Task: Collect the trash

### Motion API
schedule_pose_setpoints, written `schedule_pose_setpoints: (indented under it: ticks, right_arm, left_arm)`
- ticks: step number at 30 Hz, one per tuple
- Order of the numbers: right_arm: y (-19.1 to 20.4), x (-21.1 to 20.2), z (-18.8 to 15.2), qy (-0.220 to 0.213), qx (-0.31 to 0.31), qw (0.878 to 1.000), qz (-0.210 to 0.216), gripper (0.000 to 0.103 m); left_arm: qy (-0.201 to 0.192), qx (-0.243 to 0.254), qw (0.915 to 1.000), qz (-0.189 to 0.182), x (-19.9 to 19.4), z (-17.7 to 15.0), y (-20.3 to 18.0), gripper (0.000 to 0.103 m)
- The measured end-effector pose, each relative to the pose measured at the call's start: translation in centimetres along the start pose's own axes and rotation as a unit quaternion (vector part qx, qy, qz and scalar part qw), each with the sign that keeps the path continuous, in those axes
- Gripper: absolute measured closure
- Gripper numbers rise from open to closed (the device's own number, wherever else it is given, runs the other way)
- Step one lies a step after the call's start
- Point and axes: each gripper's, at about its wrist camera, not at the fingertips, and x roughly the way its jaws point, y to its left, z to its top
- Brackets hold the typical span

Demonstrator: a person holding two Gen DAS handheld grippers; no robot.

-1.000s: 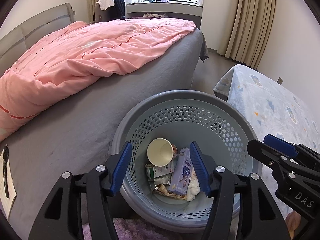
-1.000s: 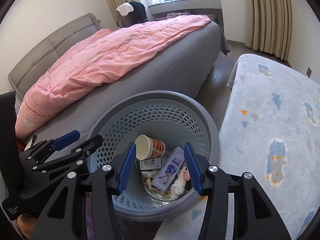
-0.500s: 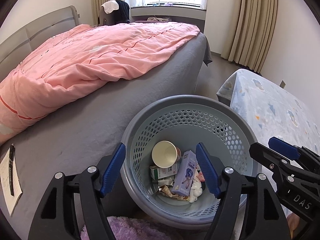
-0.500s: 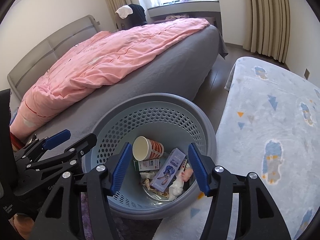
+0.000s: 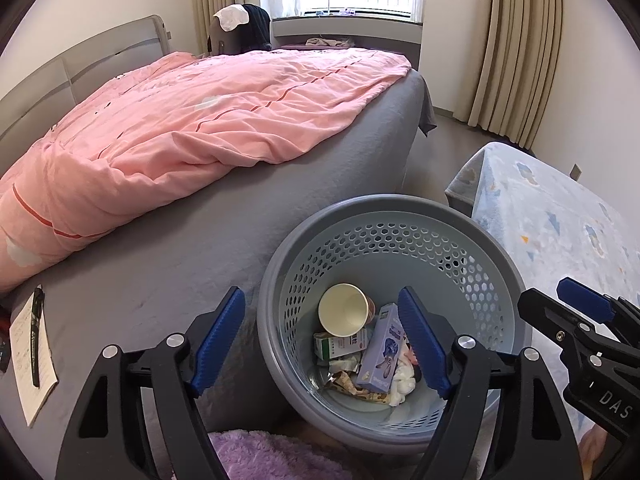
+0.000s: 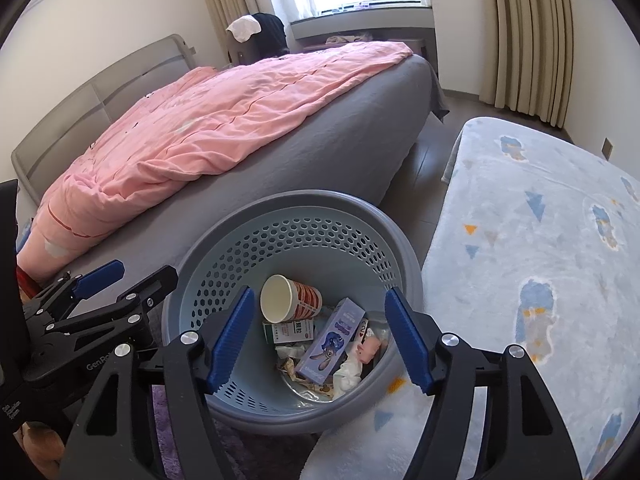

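A grey bed point(image 5: 224, 264) under a rumpled pink quilt point(image 5: 208, 120) is filling the bedroom beyond both grippers. The left hand-held gripper point(image 5: 322, 340) and right hand-held gripper point(image 6: 320, 336) are hovering spread and empty, jaws having just been opening, above the round grey-blue perforated plastic basket point(image 5: 400, 216), where a paper cup point(image 5: 344, 310), a purple carton point(image 5: 382, 356) and crumpled wrappers point(image 6: 348, 372) are lying.

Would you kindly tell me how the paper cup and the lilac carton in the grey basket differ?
The white paper cup with red stripes is round and open-mouthed, lying on its side; the lilac cartoon-printed carton is a long closed box, leaning at a slant. The cup rests above a green-and-white box; the carton lies over crumpled wrappers. Both sit inside the perforated grey plastic basket.
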Motion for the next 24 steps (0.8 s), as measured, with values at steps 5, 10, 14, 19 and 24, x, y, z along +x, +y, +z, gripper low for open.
schedule_pose_setpoints:
  ticks: [5,10,14,19,24]
  right_arm:
    - [0.04,-0.13,0.05,-0.001,-0.001,1.0,-0.001,0.034]
    - [0.01,-0.22,0.06,-0.003,-0.002,1.0,-0.003,0.034]
    - [0.03,-0.21,0.05,-0.002,-0.002,1.0,-0.003,0.033]
    - [0.02,-0.21,0.06,-0.002,-0.002,1.0,-0.003,0.033]
    - [0.02,-0.21,0.05,-0.003,-0.002,1.0,-0.003,0.033]
  left_arm:
    - [-0.002,0.002,1.0,0.003,-0.23,0.0,-0.01,0.025]
    - [0.0,0.003,1.0,0.007,-0.24,0.0,-0.02,0.024]
    - [0.002,0.004,0.9999,0.011,-0.21,0.02,-0.11,0.024]
    - [0.001,0.003,0.9999,0.013,-0.27,-0.04,-0.13,0.024]
    - [-0.002,0.005,0.9999,0.013,-0.42,-0.1,-0.24,0.024]
